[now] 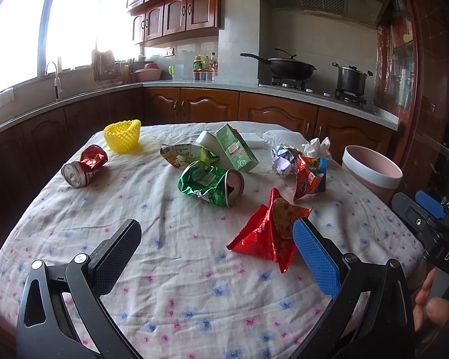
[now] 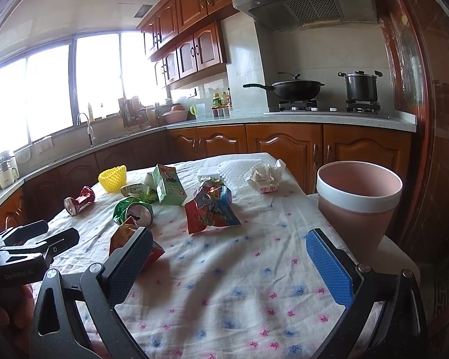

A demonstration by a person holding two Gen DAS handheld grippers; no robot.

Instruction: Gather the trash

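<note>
On the table (image 1: 194, 284), a crushed can (image 1: 85, 166) lies near the left edge, with a mesh fruit cup (image 1: 123, 136) behind it toward the far left corner. A second crushed can (image 1: 212, 184) lies mid-table, a carton (image 1: 236, 148) just behind it. A snack wrapper (image 1: 269, 230) lies nearer the front. Crumpled paper (image 1: 315, 148) sits by the far right corner. A bin (image 1: 371, 173) stands beyond the right edge.

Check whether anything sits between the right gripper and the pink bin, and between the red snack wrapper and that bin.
Nothing visible blocks the right gripper from the pink bin; only bare tablecloth lies between. From the red snack wrapper, the orange-and-blue snack bag lies close to the line toward the bin but is low enough to lift over.
</note>
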